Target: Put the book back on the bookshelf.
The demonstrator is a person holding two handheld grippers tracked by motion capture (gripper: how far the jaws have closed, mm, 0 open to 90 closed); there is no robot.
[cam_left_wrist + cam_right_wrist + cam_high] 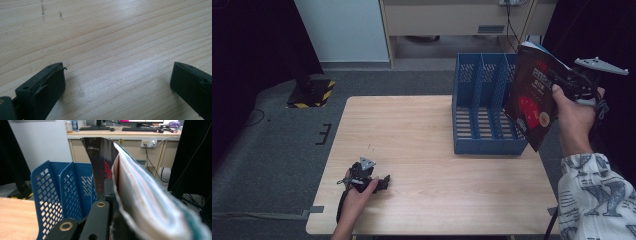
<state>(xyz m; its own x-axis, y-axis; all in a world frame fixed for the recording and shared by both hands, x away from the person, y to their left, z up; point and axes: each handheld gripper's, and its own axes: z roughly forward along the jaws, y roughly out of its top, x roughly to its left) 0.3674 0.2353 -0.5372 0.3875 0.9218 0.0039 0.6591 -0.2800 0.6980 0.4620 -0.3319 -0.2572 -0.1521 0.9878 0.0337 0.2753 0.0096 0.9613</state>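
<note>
Closest to you, your right gripper [562, 80] is clamped tight on the magazine [532, 95], held in the air at the table's right edge. The blue file rack [484, 107] stands just left of and below it, its slots open upward; the magazine's long axis hangs tilted, lower corner beside the rightmost slot. Your left gripper [117, 82] rests spread and empty on the wooden table [422, 135], well apart. Desks stand beyond.

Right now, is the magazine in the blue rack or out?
Out. The right tool holds the magazine in the air beside the rack, whose slots look empty.
</note>
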